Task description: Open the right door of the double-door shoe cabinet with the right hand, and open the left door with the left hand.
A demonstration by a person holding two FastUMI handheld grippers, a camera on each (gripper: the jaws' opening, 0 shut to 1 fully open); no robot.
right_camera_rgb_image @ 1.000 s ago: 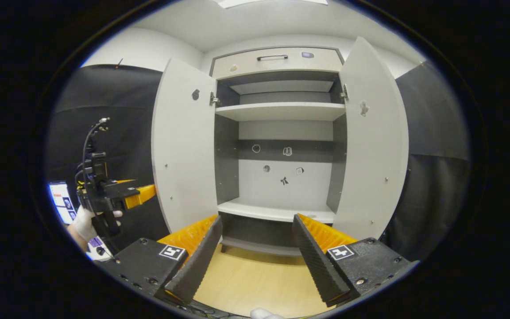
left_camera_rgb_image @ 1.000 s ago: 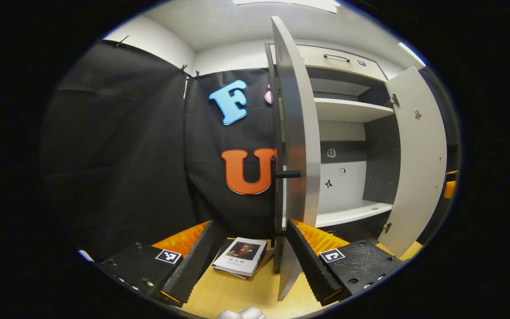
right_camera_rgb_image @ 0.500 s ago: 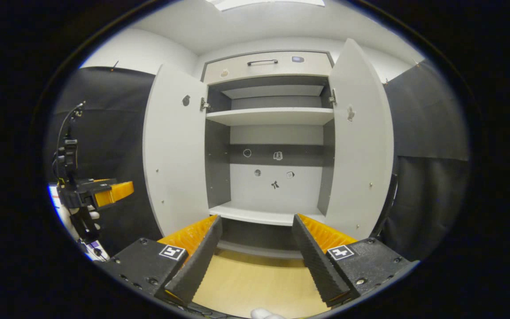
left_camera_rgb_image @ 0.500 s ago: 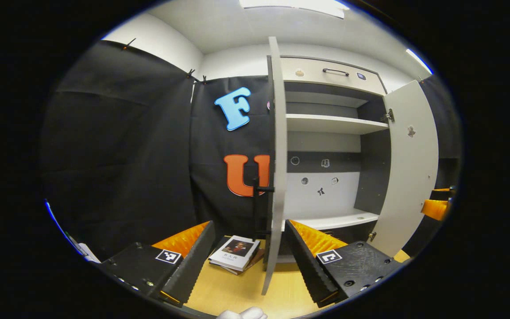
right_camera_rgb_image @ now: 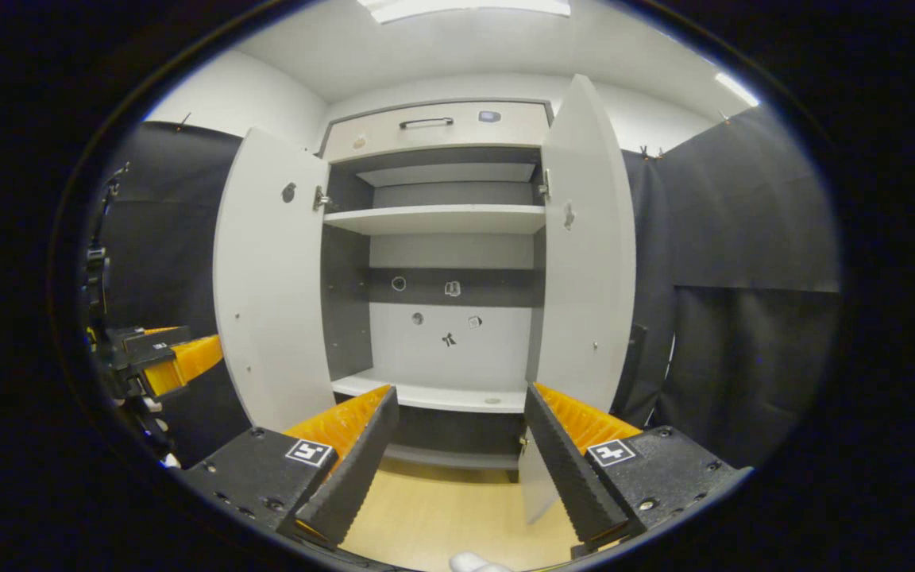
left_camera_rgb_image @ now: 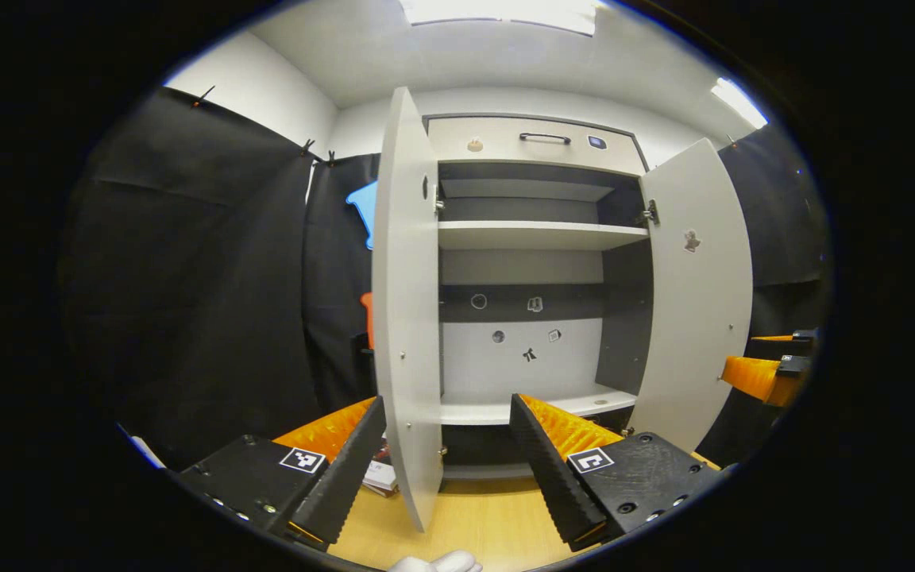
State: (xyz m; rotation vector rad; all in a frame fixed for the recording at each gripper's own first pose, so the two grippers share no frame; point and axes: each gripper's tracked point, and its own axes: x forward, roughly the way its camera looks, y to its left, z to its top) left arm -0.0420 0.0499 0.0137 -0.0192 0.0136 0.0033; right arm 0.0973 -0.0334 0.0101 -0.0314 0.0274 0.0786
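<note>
Shoe cabinet (left_camera_rgb_image: 537, 262) doors are seen swung wide in the left gripper view: the left door (left_camera_rgb_image: 406, 318) stands almost edge-on just beyond the left tongs (left_camera_rgb_image: 445, 445), and the right door (left_camera_rgb_image: 696, 294) is folded out at the far right. The left tongs are spread apart and nothing is gripped between them; the door's lower edge passes between the fingers without being pressed. A book (left_camera_rgb_image: 380, 477) is partly hidden behind the door, low on the wooden floor (left_camera_rgb_image: 489, 524). The other tongs (left_camera_rgb_image: 767, 373) are glimpsed at the right edge.

In the right gripper view the cabinet (right_camera_rgb_image: 442, 262) is faced squarely, both shelves bare, with the left door (right_camera_rgb_image: 271, 278) and right door (right_camera_rgb_image: 588, 246) open. The right tongs (right_camera_rgb_image: 461, 453) are likewise parted and empty, clear of the door. The left tongs (right_camera_rgb_image: 167, 361) are seen at the far left.

Both openings are judged done. The withdrawal is best made straight back, so that neither door is nudged shut by a finger
</note>
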